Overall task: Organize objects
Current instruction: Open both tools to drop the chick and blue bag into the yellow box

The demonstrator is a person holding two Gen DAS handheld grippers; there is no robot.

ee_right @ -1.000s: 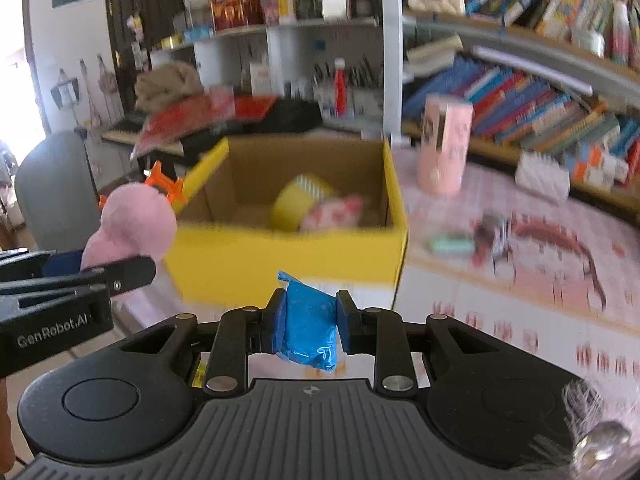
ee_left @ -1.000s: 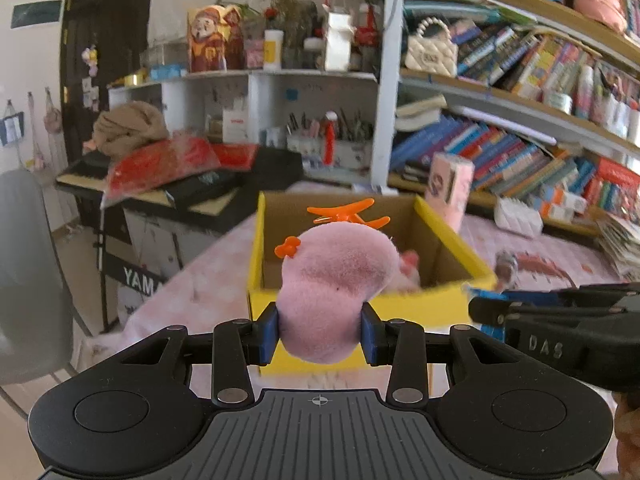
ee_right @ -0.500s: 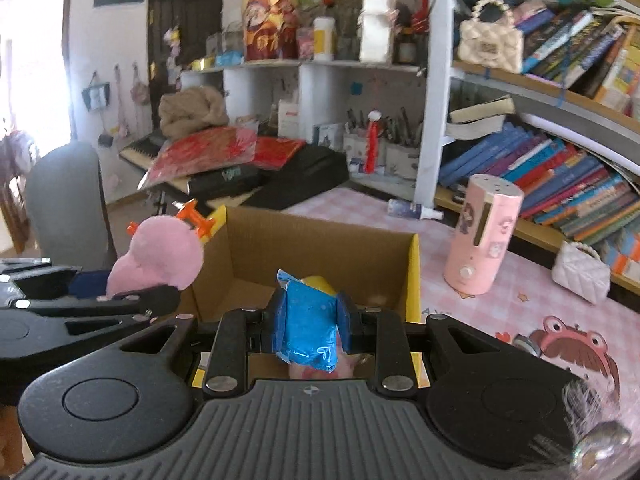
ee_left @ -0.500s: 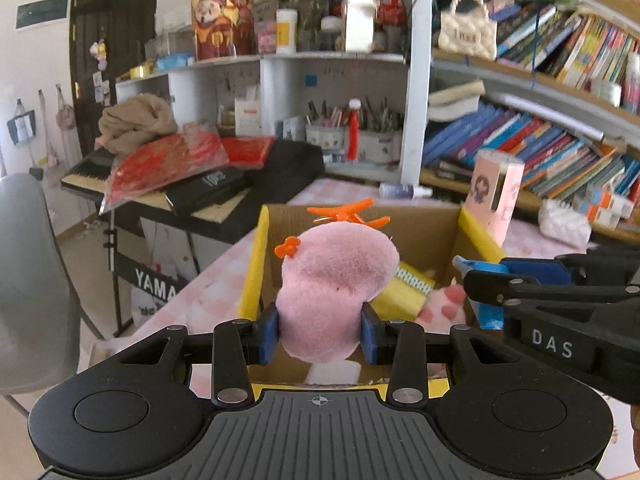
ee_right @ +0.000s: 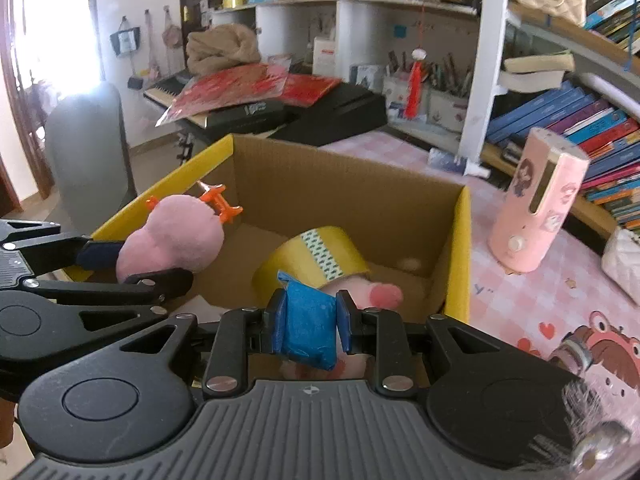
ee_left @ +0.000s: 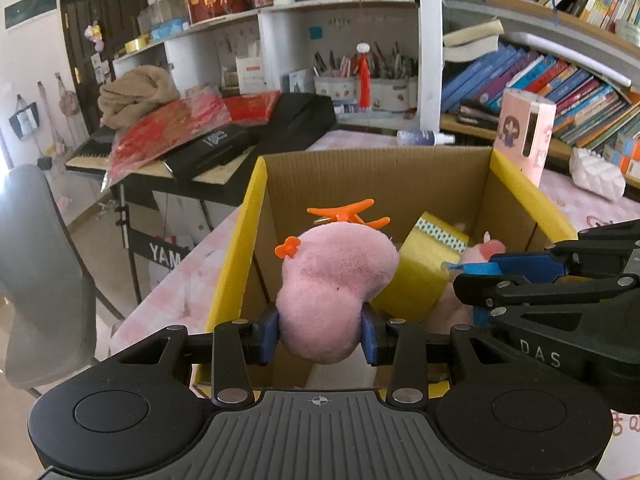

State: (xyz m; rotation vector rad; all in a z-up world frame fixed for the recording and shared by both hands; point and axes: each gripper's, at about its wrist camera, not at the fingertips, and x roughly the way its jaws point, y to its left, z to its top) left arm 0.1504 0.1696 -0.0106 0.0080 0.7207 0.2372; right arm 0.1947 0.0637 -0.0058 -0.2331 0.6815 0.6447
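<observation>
left claw (ee_left: 319, 334) clamps pink plush (ee_left: 336, 288) | right claw (ee_right: 307, 330) clamps blue packet (ee_right: 306, 330) | above box (ee_right: 458, 256)

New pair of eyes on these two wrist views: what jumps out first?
The pink plush toy with orange clips, pinched in the left claw above the yellow-rimmed cardboard box. Next, the blue packet gripped in the right claw at the box's near edge. Inside the box lies a yellow tape roll beside another pink plush.
</observation>
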